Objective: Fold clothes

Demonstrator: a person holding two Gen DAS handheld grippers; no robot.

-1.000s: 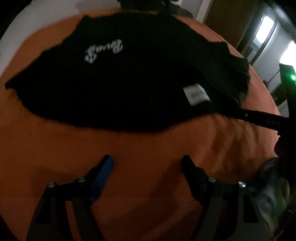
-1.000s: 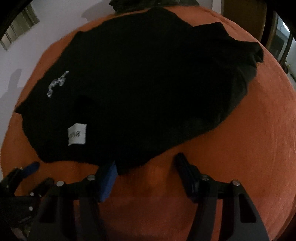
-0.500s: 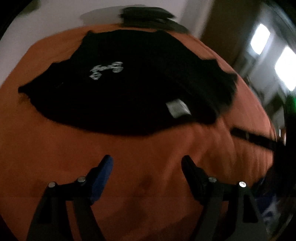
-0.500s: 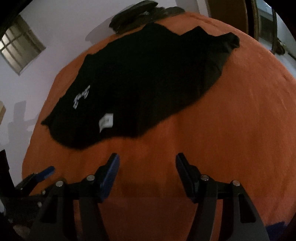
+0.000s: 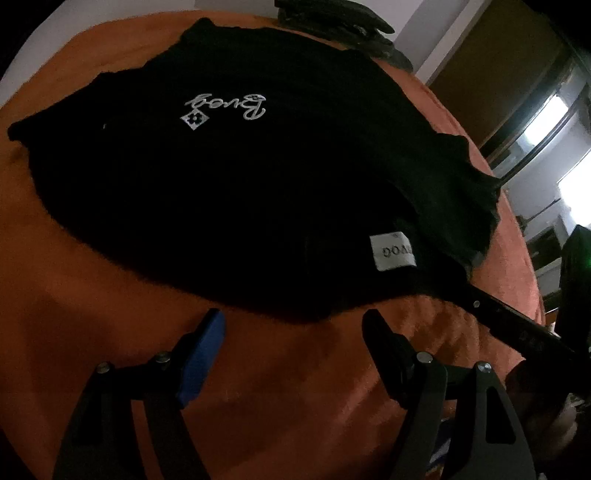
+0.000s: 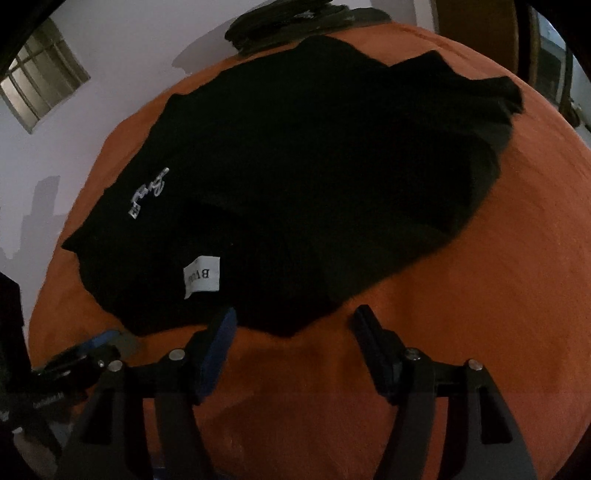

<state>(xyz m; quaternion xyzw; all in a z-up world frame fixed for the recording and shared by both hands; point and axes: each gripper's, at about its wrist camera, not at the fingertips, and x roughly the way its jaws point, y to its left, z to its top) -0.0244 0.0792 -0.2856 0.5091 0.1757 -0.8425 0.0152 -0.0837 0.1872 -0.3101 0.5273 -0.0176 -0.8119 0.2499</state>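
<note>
A black T-shirt (image 5: pixel 277 192) (image 6: pixel 314 177) lies spread flat on the orange bedspread (image 5: pixel 110 332) (image 6: pixel 498 295). It shows a white chest logo (image 5: pixel 225 109) (image 6: pixel 147 192) and a white neck label (image 5: pixel 391 251) (image 6: pixel 202 276). My left gripper (image 5: pixel 293 325) is open at the shirt's near edge, gripping nothing. My right gripper (image 6: pixel 295 317) is open and its jaws are opening; the near hem lies just ahead between the fingers, with the pads off the cloth. Each gripper shows at the edge of the other's view: the right gripper (image 5: pixel 517 325) and the left gripper (image 6: pixel 85 350).
A pile of dark clothes (image 5: pixel 340 26) (image 6: pixel 295 22) lies at the far edge of the bed against a white wall. A barred window (image 6: pixel 40 88) is at the left. A brown door (image 5: pixel 491 66) and bright windows stand at the right.
Both grippers drew back from the shirt half a second ago, then came in again to its near edge. The shirt itself has not moved.
</note>
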